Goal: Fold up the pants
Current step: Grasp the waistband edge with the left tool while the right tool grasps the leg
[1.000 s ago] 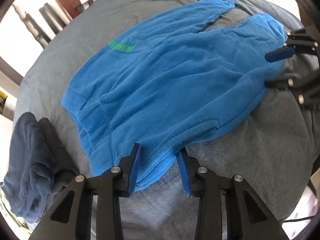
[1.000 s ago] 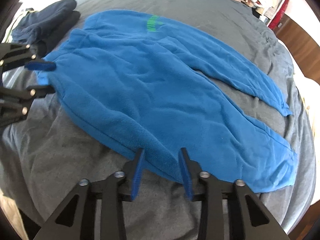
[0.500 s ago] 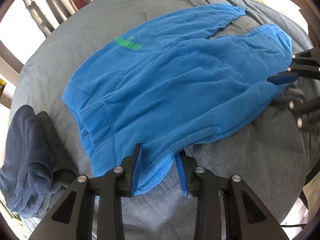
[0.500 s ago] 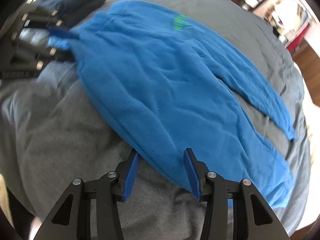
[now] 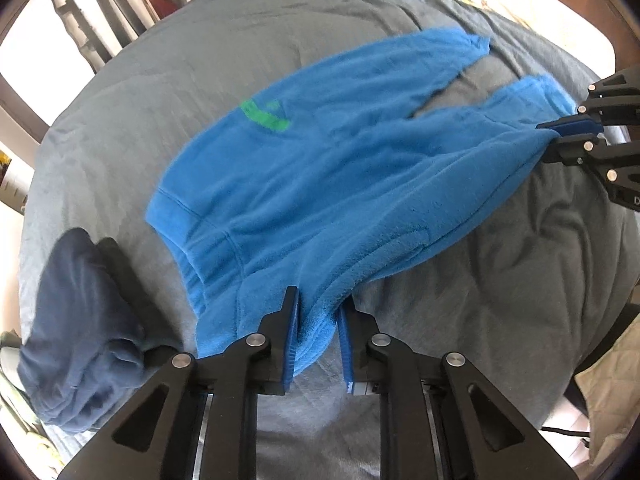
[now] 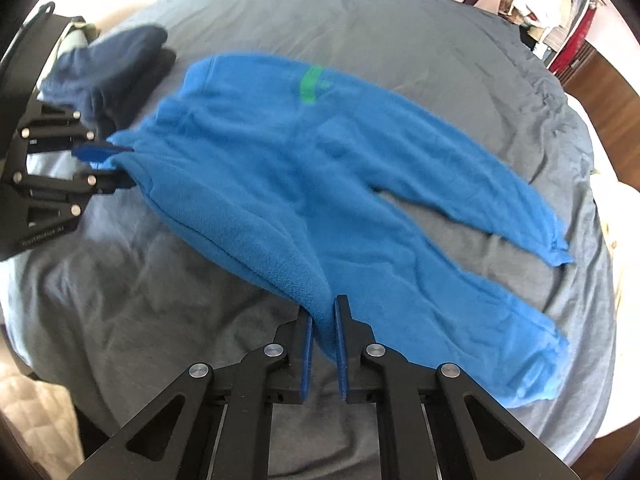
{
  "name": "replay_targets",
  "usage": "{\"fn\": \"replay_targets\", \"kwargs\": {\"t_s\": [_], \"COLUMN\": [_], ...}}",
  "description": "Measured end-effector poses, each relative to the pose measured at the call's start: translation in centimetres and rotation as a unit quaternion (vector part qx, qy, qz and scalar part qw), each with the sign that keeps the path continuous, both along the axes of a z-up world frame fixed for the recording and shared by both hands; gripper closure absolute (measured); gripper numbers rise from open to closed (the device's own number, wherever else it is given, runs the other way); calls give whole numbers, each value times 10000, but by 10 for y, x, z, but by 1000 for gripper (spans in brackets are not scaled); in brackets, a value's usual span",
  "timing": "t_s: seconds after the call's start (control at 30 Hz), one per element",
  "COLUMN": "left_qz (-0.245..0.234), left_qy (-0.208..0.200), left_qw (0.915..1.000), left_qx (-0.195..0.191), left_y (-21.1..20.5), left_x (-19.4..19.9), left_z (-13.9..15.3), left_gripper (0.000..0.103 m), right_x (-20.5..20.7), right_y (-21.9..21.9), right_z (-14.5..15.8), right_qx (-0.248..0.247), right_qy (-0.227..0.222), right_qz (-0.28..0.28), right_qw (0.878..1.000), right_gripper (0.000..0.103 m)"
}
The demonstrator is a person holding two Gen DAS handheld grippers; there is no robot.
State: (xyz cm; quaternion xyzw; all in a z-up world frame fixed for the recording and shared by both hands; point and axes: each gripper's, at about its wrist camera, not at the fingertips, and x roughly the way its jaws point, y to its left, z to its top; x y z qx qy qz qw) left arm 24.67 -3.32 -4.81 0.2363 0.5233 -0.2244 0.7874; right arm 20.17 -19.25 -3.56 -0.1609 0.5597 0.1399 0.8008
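Blue fleece pants with a green logo lie spread on a grey bed cover, both legs stretched out and apart. My left gripper is shut on the near waistband corner. It shows from the side in the right wrist view. My right gripper is shut on the near edge of the pants, partway down the near leg. It shows in the left wrist view at the right.
A folded dark navy garment lies on the grey bed cover beside the waistband; it also shows in the right wrist view. Room clutter and furniture stand beyond the bed's far edge.
Both grippers have closed on the pants' near edge. The gripped edge is lifted slightly off the cover and the cloth is pulled taut between them.
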Motion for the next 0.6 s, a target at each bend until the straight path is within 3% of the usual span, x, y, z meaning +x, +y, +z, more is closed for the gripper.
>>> {"fn": "replay_targets", "kwargs": {"t_s": [0.27,0.6], "left_qz": [104,395], "left_qy": [-97,142], "left_qw": [9999,9991], "left_qx": [50,-111], "left_y": [-4,0], "left_x": [21,81], "left_z": [32,39], "left_gripper": [85,86], "right_x": [33,106], "right_y": [-8,-14], "right_z": [41,52], "right_qx": [194,362], "right_qy": [27,67], "right_qz": [12,208], "right_qw": [9998,9991], "right_gripper": [93,93]}}
